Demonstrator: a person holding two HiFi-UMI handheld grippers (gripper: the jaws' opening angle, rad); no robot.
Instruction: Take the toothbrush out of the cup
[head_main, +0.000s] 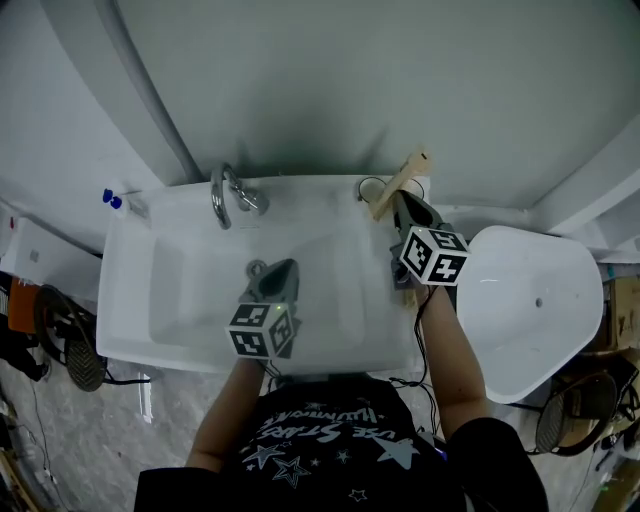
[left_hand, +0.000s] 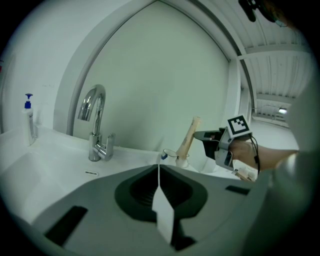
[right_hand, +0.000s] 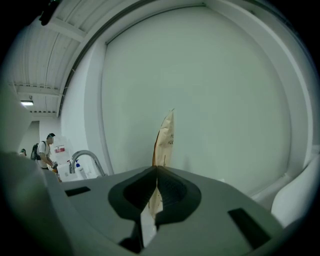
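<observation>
A tan paper-wrapped toothbrush (head_main: 404, 178) leans up against the wall at the sink's back right corner. My right gripper (head_main: 399, 200) is shut on its middle, and in the right gripper view the wrapper (right_hand: 164, 140) rises from between the closed jaws (right_hand: 157, 168). The clear cup (left_hand: 169, 155) stands on the sink ledge. The toothbrush (left_hand: 188, 140) has its lower end at the cup's rim; I cannot tell whether it is still inside. My left gripper (head_main: 277, 272) hangs over the basin, shut with nothing in it (left_hand: 159, 168).
A chrome faucet (head_main: 229, 195) stands at the back left of the white sink (head_main: 128, 290). A bottle with a blue pump (head_main: 113, 200) is on the far left ledge. A white bowl-shaped fixture (head_main: 530, 310) stands to the right. The curved wall is close behind.
</observation>
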